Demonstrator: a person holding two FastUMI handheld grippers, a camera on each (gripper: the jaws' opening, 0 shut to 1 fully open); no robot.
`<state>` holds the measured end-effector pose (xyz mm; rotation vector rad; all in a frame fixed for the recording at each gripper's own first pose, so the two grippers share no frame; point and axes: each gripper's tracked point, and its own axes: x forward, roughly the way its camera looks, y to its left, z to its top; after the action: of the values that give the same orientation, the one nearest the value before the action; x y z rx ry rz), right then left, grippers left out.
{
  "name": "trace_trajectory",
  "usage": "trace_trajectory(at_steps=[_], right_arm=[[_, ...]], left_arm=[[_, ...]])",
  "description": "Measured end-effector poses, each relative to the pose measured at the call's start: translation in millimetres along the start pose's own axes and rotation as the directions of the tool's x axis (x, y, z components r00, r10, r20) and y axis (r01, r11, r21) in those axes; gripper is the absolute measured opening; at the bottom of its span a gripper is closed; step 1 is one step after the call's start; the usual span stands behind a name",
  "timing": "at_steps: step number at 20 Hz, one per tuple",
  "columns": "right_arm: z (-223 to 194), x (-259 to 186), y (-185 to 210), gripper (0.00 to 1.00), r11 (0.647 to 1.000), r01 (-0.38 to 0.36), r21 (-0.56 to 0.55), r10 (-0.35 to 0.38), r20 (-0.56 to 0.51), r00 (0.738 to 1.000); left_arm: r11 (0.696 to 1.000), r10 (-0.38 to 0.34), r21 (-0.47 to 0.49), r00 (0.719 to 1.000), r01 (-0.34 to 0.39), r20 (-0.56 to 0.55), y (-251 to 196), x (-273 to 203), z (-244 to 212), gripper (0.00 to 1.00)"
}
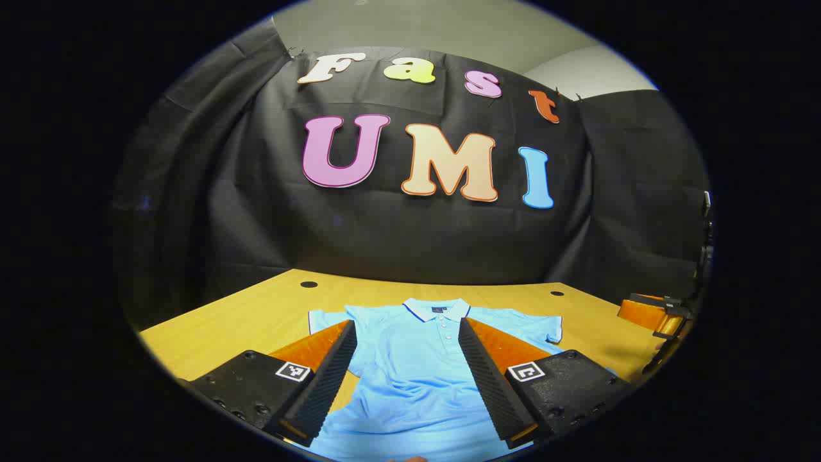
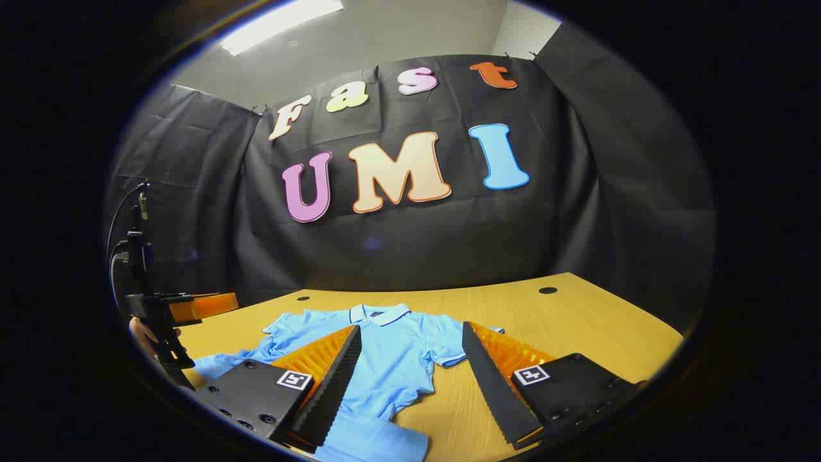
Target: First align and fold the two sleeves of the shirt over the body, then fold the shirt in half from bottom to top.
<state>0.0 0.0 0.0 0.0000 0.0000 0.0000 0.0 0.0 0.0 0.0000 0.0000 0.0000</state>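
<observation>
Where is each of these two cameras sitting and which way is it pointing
Left gripper view: rides the left gripper, low over the near table edge, facing the booth wall across the blue polo shirt; its own jaws stand open, astride the shirt's body.
Right gripper view: rides the right gripper, same low spot but farther right, facing the wall; jaws open over the shirt's right sleeve and bare table.
Shared: shirt, table, wall; each view catches the other gripper at its edge.
</observation>
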Motion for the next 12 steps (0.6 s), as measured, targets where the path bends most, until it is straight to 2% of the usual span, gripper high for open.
trace_trajectory(at_steps=[12], right_arm=[[-5.0, -1.6, -3.6, 0.98, 1.0, 0.009, -0.004, -0.009, -0.023, 1.0]], left_arm=[[1.0, -0.021, 0.002, 0.999, 0.021, -0.029, -6.1, -2.4, -4.7, 0.95]])
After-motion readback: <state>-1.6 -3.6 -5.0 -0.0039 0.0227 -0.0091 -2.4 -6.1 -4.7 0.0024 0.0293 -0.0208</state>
